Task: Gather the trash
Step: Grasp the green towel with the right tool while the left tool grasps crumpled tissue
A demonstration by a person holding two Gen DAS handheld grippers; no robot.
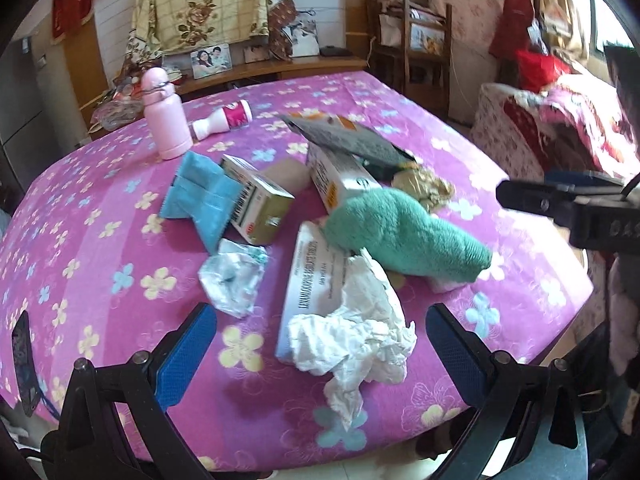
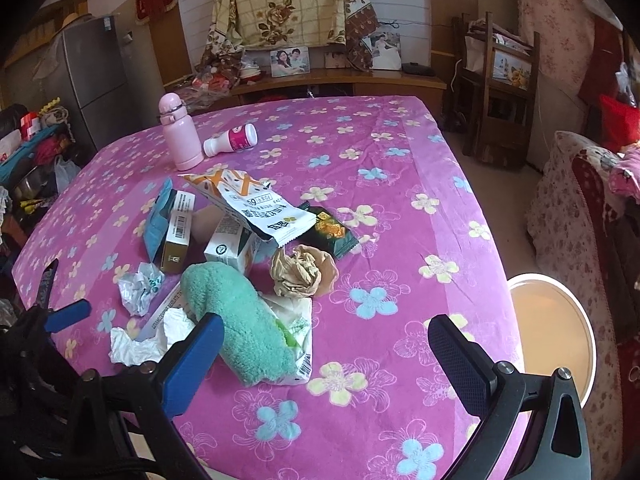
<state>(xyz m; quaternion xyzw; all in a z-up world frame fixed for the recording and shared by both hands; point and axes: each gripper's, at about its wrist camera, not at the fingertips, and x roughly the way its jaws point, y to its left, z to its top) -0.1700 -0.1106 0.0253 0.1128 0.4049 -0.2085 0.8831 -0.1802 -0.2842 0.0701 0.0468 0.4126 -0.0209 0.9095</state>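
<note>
A heap of trash lies on the pink flowered table point(image 1: 100, 208). My left gripper point(image 1: 320, 346) is open, its blue pads either side of a crumpled white tissue point(image 1: 352, 340) that rests on a flat white box point(image 1: 310, 264). Behind are a fluffy green cloth point(image 1: 404, 232), a crumpled silver wrapper point(image 1: 234, 276), small cartons point(image 1: 260, 204) and a brown paper ball point(image 1: 424, 186). My right gripper point(image 2: 326, 360) is open over bare tablecloth, its left pad just in front of the green cloth point(image 2: 240, 320). A snack bag point(image 2: 248, 208) tops the heap.
A pink bottle point(image 2: 180, 136) stands at the back left with a small white bottle point(image 2: 232, 140) lying beside it. A round white-rimmed container point(image 2: 552, 320) sits below the table's right edge. Wooden chairs point(image 2: 500, 80) and a covered sofa point(image 2: 580, 220) stand to the right.
</note>
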